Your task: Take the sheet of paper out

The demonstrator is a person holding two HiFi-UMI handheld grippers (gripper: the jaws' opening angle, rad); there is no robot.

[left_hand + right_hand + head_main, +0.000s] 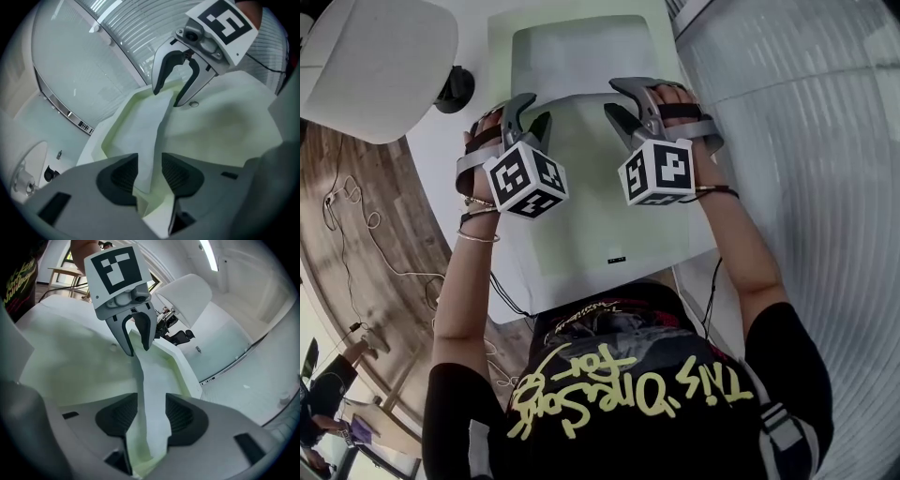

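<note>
Reaching forward, left gripper and right gripper pinch the paper.

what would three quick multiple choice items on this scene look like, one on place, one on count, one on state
1. Where is the sheet?
A over the white machine
B on the wooden floor
C on a chair

2. How many grippers hold it?
A none
B one
C two

3. The left gripper's jaws are:
A wide open, empty
B shut on the sheet
C shut on a cable

Answers:
1 A, it runs above the machine's tray.
2 C, it sits in the right gripper too.
3 B, the sheet passes between its pads.
</note>
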